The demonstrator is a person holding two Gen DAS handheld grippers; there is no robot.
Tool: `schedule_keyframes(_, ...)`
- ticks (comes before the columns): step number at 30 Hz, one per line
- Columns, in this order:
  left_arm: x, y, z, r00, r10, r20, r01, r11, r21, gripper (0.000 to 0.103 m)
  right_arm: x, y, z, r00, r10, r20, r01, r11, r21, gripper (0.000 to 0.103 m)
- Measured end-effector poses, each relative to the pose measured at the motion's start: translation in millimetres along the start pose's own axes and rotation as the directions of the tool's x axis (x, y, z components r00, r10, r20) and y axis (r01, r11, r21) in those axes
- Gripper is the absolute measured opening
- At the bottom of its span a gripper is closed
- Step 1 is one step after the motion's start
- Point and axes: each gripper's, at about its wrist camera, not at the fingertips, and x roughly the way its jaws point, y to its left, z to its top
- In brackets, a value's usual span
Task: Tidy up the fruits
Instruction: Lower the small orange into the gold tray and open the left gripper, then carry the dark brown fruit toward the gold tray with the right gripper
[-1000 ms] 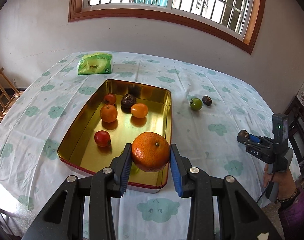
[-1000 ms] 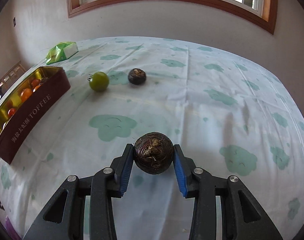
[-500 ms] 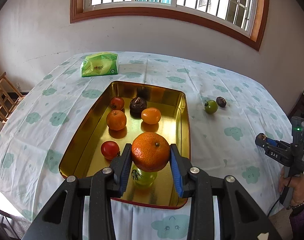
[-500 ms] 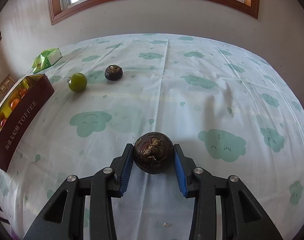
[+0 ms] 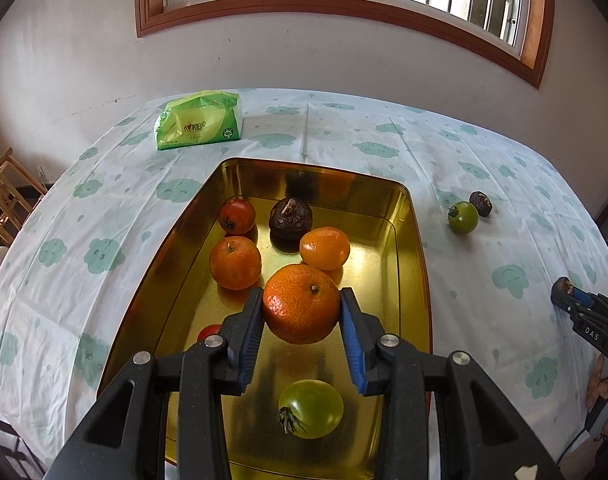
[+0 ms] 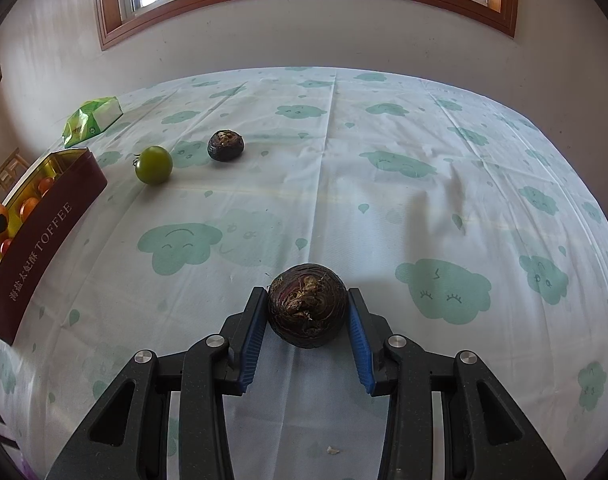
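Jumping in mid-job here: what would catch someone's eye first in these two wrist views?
The big orange clamped in the left gripper, over the gold tin that already holds oranges, tomatoes and a dark brown fruit. Next, the dark brown fruit pinched in the right gripper above the cloud-print tablecloth. Past the tin, a green tomato and another dark brown fruit lie loose on the cloth.

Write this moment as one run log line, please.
left gripper: shut on orange, over gold tin | right gripper: shut on brown water chestnut, over tablecloth
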Motion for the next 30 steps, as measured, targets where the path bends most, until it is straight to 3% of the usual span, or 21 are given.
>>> schedule_keyframes(8, 14.1, -1.7, 2.3, 0.999, 0.042, -0.007, -0.042, 0.999, 0.021, 0.035, 0.4, 0.3, -0.1, 1.0, 0.001, 0.0, -0.001, 1.0, -0.001, 0.04)
schedule_keyframes(17, -9.9, 2.5, 6.6, 0.998, 0.046, 0.042, -0.046, 0.999, 0.005, 0.036, 1.9, -0.4, -0.3, 1.0, -0.01, -0.001, 0.01, 1.0, -0.007, 0.04)
schedule_keyframes(18, -16.0, 2.2, 5.7, 0.998, 0.048, 0.051, -0.048, 0.999, 0.007, 0.037, 2.4, -0.5, -0.1, 1.0, -0.014, -0.002, 0.014, 1.0, -0.01, 0.04)
schedule_keyframes(23, -51.6, 4.1, -8.1, 0.99, 0.081, 0.115, -0.082, 0.997, -0.001, 0.067, 2.9, 0.8, -0.1, 1.0, -0.022, -0.002, 0.022, 1.0, -0.015, 0.04)
schedule_keyframes(30, -87.2, 12.1, -29.1, 0.986, 0.082, 0.142, -0.077, 0.996, -0.043, 0.074, 1.7, 3.8, -1.0, 0.999, -0.033, -0.001, 0.033, 0.999, -0.021, 0.04)
